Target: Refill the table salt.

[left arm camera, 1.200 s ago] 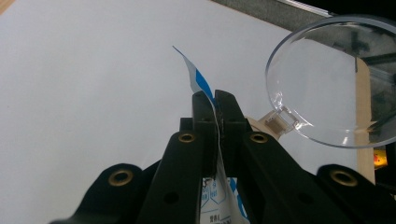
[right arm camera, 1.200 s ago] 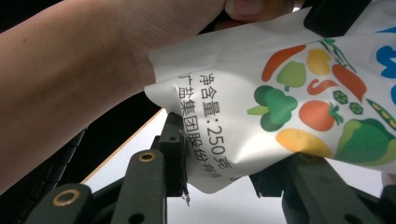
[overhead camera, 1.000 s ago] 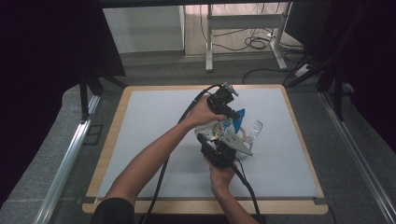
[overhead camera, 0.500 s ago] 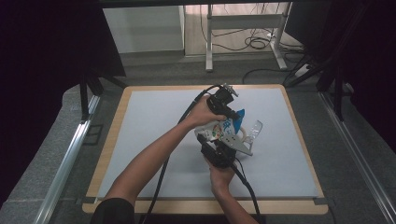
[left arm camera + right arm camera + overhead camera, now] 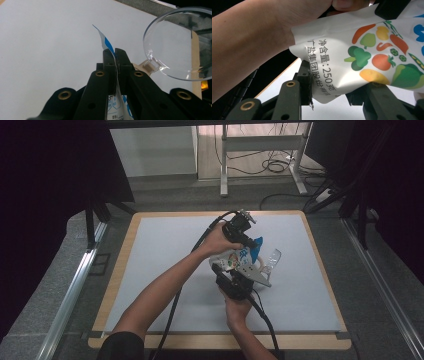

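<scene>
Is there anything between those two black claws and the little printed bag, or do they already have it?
Nothing visible stands between. The left gripper is shut on the bag's thin blue-and-white edge, and the right gripper clamps its lower end. The clear round lid lies off to one side.

Dim workroom around a lit work table

The table point(image 5: 320, 270) has a pale grey top framed by a light wooden rim, and it stretches out on every side of the grippers. Beyond them, past the far edge, stands a white desk frame point(image 5: 260, 150) on a grey floor point(image 5: 165, 195), with black cables point(image 5: 272, 167) coiled beneath it and a pale wall panel point(image 5: 150, 152) beside. Black curtains point(image 5: 50, 195) hang at both sides. Metal rails point(image 5: 70, 295) run along the floor at left and right. Light falls on the tabletop; the surroundings stay dark.
</scene>
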A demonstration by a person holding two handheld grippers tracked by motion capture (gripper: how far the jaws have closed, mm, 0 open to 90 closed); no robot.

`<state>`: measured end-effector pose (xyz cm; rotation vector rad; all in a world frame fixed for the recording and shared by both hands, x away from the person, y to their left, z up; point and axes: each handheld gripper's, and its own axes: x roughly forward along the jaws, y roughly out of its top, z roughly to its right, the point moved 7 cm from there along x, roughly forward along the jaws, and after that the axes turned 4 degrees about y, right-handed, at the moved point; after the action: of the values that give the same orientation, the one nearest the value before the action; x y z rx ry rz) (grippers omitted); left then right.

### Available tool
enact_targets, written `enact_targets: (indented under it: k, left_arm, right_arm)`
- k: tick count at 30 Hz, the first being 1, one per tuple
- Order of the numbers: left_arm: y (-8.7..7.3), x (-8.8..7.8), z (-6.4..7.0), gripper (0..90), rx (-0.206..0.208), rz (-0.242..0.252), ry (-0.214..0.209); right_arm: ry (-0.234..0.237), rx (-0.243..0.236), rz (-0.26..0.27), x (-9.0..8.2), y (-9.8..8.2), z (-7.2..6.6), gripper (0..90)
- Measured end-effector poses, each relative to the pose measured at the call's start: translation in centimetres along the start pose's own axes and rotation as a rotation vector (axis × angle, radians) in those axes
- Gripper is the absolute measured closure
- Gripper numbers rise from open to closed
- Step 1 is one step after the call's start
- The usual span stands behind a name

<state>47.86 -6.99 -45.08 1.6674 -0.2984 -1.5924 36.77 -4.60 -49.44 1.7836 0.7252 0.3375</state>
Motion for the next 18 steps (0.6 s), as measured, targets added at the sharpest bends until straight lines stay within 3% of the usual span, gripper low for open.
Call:
enact_targets:
  k: [18]
  left_arm:
    - [-0.63,-0.68,-0.07,88.8,-0.032,0.058,-0.011]
  right_arm:
    - [0.022,-0.039,-0.02,-0.06,-0.66,-0.01,62.9]
